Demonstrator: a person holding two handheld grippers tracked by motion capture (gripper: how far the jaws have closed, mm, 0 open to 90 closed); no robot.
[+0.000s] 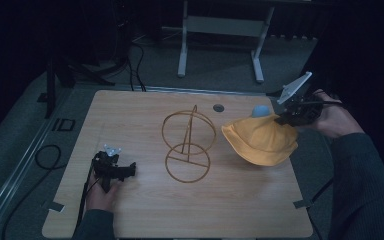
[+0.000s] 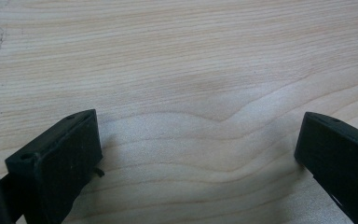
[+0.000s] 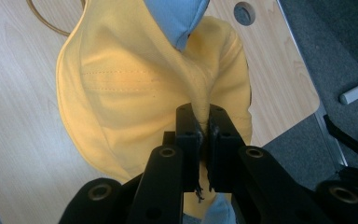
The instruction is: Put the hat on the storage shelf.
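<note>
A yellow bucket hat (image 1: 260,140) with pale blue lining (image 3: 175,16) hangs over the table's right side, lifted by its edge. My right gripper (image 1: 286,118) is shut on a pinched fold of the hat (image 3: 121,84), the cloth squeezed between its jaws (image 3: 204,126). A gold wire stand (image 1: 187,145) made of rings and an upright rod stands mid-table, just left of the hat. My left gripper (image 1: 130,170) rests low on the wooden table (image 1: 220,200) at the front left, open; between its fingertips (image 2: 56,158) there is bare wood.
A round cable hole (image 1: 218,107) sits in the tabletop behind the stand. The table's right edge (image 3: 303,112) lies close under the hat, with grey floor beyond. A white frame leg (image 1: 182,45) stands on the floor at the back. Cables (image 1: 45,155) lie on the floor to the left.
</note>
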